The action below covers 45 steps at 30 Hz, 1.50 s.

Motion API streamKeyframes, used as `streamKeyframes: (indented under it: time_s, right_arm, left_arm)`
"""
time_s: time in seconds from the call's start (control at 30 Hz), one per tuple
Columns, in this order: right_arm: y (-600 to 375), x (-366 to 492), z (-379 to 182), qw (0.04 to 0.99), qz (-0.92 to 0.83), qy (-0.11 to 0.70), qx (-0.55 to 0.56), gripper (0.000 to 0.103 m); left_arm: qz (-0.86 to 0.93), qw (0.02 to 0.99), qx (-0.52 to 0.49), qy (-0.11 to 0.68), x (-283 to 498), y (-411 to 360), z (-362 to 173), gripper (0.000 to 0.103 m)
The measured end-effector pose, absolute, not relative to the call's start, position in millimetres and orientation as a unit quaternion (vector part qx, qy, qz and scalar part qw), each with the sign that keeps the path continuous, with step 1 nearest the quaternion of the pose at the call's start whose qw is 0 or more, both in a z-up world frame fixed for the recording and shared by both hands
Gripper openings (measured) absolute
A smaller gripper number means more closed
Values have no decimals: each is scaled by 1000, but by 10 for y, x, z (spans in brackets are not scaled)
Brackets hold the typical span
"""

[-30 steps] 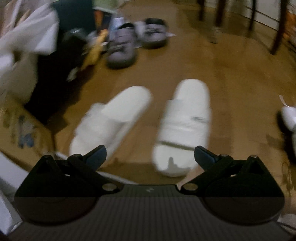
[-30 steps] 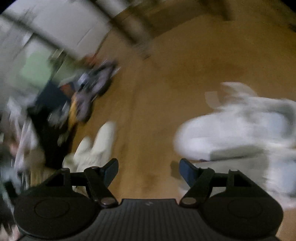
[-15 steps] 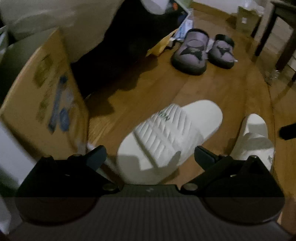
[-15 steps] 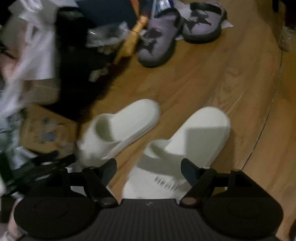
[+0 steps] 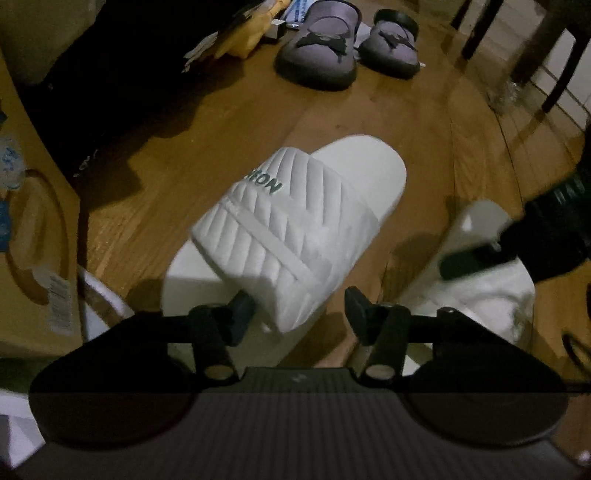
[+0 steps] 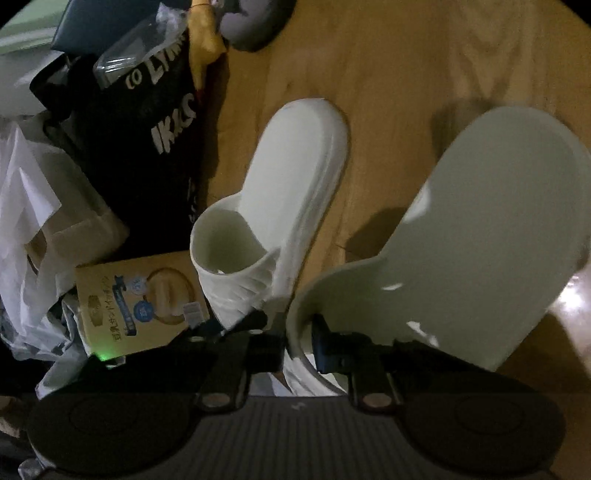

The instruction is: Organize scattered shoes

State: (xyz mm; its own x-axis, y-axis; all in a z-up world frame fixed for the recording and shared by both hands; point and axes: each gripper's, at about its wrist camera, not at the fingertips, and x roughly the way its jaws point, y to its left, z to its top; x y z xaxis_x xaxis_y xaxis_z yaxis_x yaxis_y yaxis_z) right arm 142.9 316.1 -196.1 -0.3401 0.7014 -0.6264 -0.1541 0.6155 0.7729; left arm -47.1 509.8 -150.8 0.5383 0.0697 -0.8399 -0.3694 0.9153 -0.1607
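Both claws have dropped onto the white ribbed rubber slides on the wooden floor [image 5: 406, 96]. My left claw [image 5: 299, 306] is closing around the left slide's [image 5: 295, 221] strap; my right claw [image 6: 295, 332] pinches the right slide's [image 6: 461, 240] strap edge.

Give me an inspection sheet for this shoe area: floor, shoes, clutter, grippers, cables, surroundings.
Surface: bare wooden floor.
Job's things: two white foam slides, one at the left gripper, one at the right gripper; pair of grey slippers with black bows beyond.
Clutter: black printed bag, yellow printed box, white plastic bags.
Grippers: left gripper closing around a slide's strap; right gripper shut on a slide's strap.
Cables: nothing seen.
Surroundings: dark furniture legs.
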Motion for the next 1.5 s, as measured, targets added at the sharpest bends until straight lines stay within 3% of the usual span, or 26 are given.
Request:
streamKeyframes:
  time_s: [0.2, 0.37, 0.53, 0.67, 0.97, 1.07, 1.17, 1.37, 1.4, 1.5]
  right_arm:
    - [3434, 1362, -2036, 534, 386, 722, 213, 18]
    - [3544, 1306, -2014, 526, 391, 720, 226, 47]
    - [3416, 1380, -1861, 545, 364, 717, 238, 92]
    - [3422, 1557, -1848, 548, 333, 732, 231, 92]
    - [4012, 1780, -2059, 490, 174, 840, 154, 90]
    - [4294, 1741, -2020, 520, 164, 836, 63, 88]
    - [4333, 1745, -2027, 528, 141, 835, 65, 88]
    - [4355, 1661, -1927, 537, 237, 809, 27, 44]
    - [4322, 1662, -1937, 529, 246, 811, 44, 24]
    - [4303, 1611, -1898, 532, 261, 805, 34, 24]
  left_arm:
    - [115, 874, -143, 451, -568, 5056, -1400, 52]
    - [112, 881, -124, 443, -709, 4991, -1335, 62]
    - [109, 889, -90, 435, -920, 4823, -1241, 69]
    - [113, 898, -85, 418, -1108, 4712, -1189, 75]
    - [117, 889, -121, 426, -1213, 4746, -1292, 77]
    - [111, 891, -128, 421, -1231, 4713, -1296, 78]
    - [102, 891, -128, 423, -1247, 4650, -1322, 81]
    - [91, 885, -148, 431, -1231, 4596, -1440, 81]
    - [89, 884, -158, 431, -1229, 4601, -1462, 81]
    - [86, 882, -175, 430, -1218, 4608, -1503, 81]
